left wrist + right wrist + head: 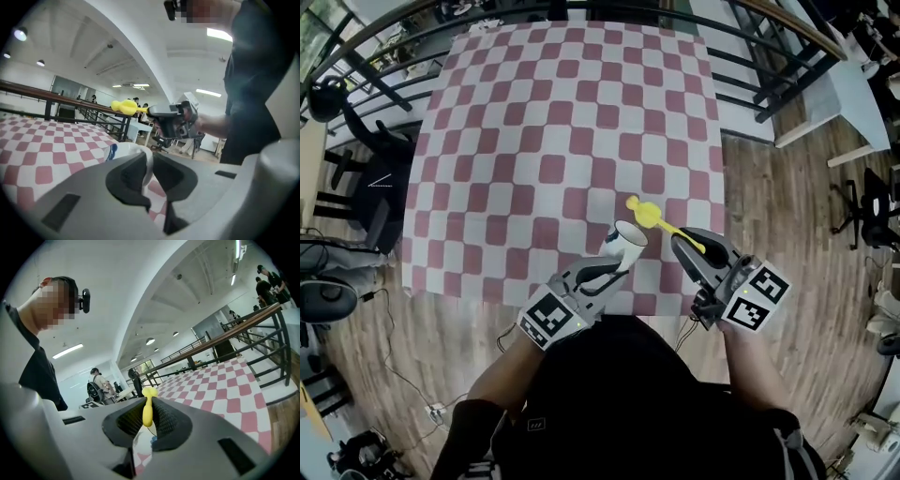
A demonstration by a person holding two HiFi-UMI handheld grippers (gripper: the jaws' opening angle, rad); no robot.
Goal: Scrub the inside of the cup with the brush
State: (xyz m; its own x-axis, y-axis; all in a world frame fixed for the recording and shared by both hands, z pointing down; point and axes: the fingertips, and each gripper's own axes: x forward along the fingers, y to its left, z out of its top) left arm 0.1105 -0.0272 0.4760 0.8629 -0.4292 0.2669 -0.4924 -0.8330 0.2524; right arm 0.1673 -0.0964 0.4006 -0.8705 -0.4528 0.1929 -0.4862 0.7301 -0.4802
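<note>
My left gripper (pixel 617 265) is shut on a white cup (pixel 624 244), held tilted above the table's near edge with its mouth facing away from me. In the left gripper view the cup (pixel 126 151) shows a blue mark and sits between the jaws of the left gripper (pixel 151 172). My right gripper (pixel 684 242) is shut on the handle of a yellow brush (pixel 652 216). The brush's head hangs just beyond the cup's rim, outside the cup. In the right gripper view the brush (pixel 147 409) stands pinched in the right gripper (pixel 149 422), with the cup (pixel 142 446) below it.
A red-and-white checkered table (pixel 562 131) stretches ahead. A dark railing (pixel 403 28) curves behind it. Black chairs (pixel 356 178) stand to the left on the wooden floor (pixel 787 244). In the right gripper view, people (pixel 97 386) stand far off.
</note>
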